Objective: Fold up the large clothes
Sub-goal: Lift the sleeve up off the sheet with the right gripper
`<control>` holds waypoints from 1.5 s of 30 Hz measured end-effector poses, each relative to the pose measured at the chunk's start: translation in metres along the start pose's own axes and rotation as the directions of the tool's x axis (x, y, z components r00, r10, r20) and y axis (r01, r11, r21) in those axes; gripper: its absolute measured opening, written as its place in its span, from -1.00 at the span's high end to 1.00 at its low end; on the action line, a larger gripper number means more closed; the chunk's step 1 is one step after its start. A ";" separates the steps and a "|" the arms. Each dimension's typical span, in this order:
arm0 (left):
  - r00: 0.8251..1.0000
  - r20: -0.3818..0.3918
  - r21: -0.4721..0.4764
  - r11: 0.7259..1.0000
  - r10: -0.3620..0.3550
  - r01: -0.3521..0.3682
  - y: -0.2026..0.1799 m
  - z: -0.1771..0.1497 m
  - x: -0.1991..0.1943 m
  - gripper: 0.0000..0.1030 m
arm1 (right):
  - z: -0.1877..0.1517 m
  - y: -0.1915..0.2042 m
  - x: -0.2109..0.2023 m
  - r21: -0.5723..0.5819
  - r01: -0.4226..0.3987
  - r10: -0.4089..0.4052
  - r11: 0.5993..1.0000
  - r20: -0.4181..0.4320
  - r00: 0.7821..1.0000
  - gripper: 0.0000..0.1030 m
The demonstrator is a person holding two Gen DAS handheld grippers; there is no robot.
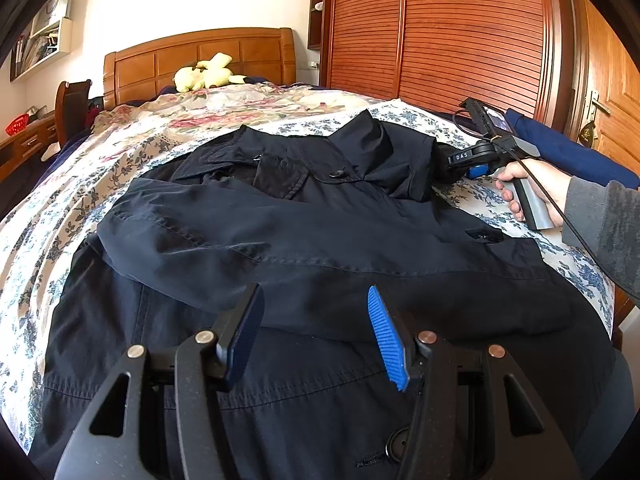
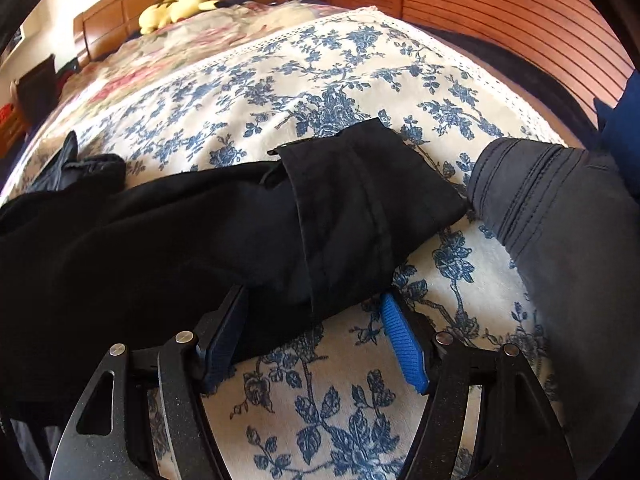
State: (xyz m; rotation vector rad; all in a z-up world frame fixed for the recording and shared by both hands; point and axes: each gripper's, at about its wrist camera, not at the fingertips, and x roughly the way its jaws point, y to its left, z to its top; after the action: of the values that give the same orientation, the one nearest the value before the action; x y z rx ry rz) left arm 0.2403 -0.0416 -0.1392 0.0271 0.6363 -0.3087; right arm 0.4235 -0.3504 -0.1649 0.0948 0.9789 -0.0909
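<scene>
Item: large dark navy woven-cotton jacket (image 1: 304, 240), lying spread on the blue-and-white floral bedspread (image 2: 320, 80), one sleeve already laid across the body.

Handling: judged soft, limp, moderately heavy; likely to sag and drag. Best taken at cuff, hem or shoulder seam.

Left gripper (image 1: 316, 320): fingers spread, empty, hovering over the lower front.

Right gripper (image 2: 316, 332): fingers parted around the dark sleeve cuff (image 2: 360, 200), not clenched.

Surroundings: yellow plush toy (image 1: 204, 74) by the wooden headboard (image 1: 200, 60), well apart; slatted wooden wardrobe (image 1: 460, 32) beside the bed. No obstruction.

Dark navy jacket (image 1: 304, 232) spread on bed, sleeve folded across
</scene>
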 end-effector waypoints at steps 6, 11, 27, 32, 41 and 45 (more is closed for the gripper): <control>1.000 0.001 0.005 1.000 0.006 -0.006 -0.001 0.000 0.000 -0.03 | 0.001 0.015 -0.001 -0.085 -0.062 0.063 0.994 0.003 0.998 0.81; 1.000 0.006 0.010 1.000 0.016 -0.016 -0.002 -0.001 -0.002 -0.03 | 0.000 0.040 -0.040 -0.176 -0.032 0.054 0.984 0.121 0.991 0.94; 0.996 0.065 -0.019 0.998 0.067 -0.066 0.022 -0.004 -0.062 -0.03 | -0.009 0.137 -0.216 -0.421 -0.099 0.260 0.901 0.344 0.902 0.95; 0.992 0.097 -0.043 0.996 0.084 -0.080 0.035 -0.006 -0.088 -0.03 | -0.028 0.173 -0.245 -0.488 -0.140 0.335 0.861 0.339 0.879 0.95; 0.986 0.117 -0.070 0.991 0.120 -0.113 0.058 -0.011 -0.113 -0.03 | -0.076 0.229 -0.278 -0.603 -0.215 0.458 0.768 0.283 0.842 0.95; 0.984 0.114 -0.083 0.988 0.138 -0.129 0.068 -0.015 -0.119 -0.03 | -0.098 0.244 -0.281 -0.625 -0.246 0.487 0.741 0.248 0.838 0.95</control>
State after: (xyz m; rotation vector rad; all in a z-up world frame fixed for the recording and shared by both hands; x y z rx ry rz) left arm 0.1606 0.0581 -0.0862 -0.0205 0.5245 -0.1552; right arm 0.2159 -0.0865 0.0239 -0.2788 0.5221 0.5516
